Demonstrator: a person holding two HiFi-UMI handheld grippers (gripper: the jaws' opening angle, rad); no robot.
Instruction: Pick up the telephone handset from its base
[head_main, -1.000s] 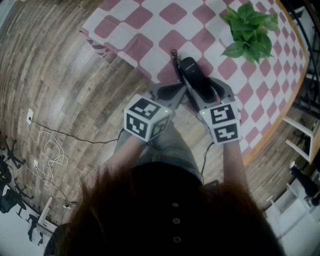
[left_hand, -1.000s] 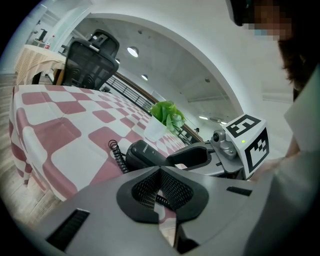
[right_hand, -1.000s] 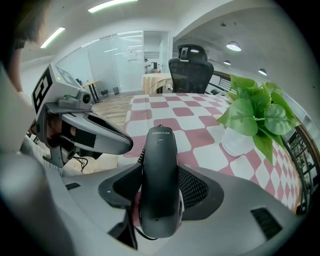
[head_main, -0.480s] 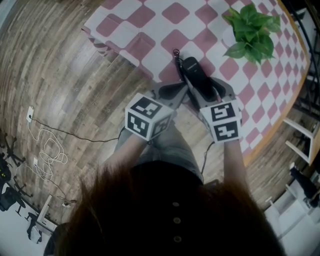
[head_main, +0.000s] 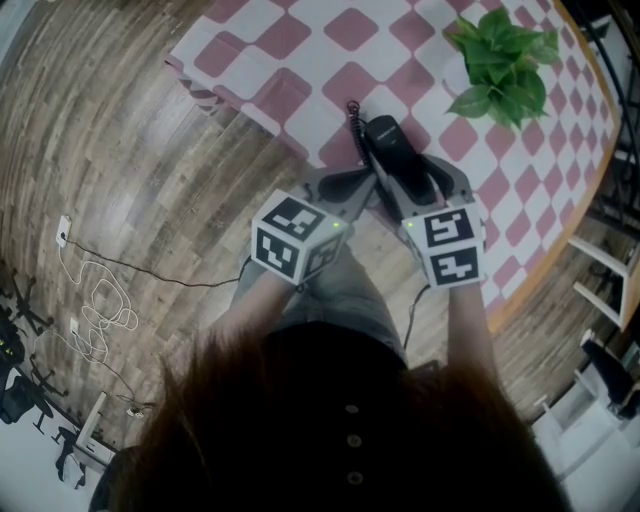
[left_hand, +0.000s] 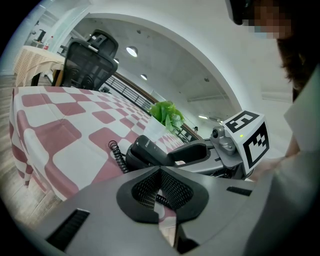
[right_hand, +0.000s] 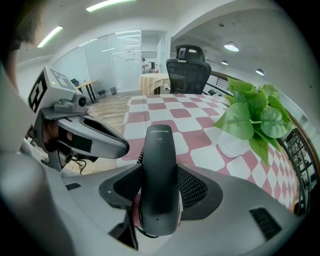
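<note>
Your right gripper (right_hand: 159, 196) clamps the telephone handset (right_hand: 160, 150) mid-body, over the edge of the checked table (head_main: 300, 60); left gripper (left_hand: 160, 189) closed on nothing. Smooth, rigid, likely light; expect the coiled cord (head_main: 352, 125) to tug

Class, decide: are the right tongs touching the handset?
Touching. The right gripper view shows the handset clamped between the right tongs, with both pads pressed against its sides.

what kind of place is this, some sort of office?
Most likely an open-plan office or lab. A black high-back office chair, glass partition walls and strip ceiling lights show beyond the table with the checked cloth.
</note>
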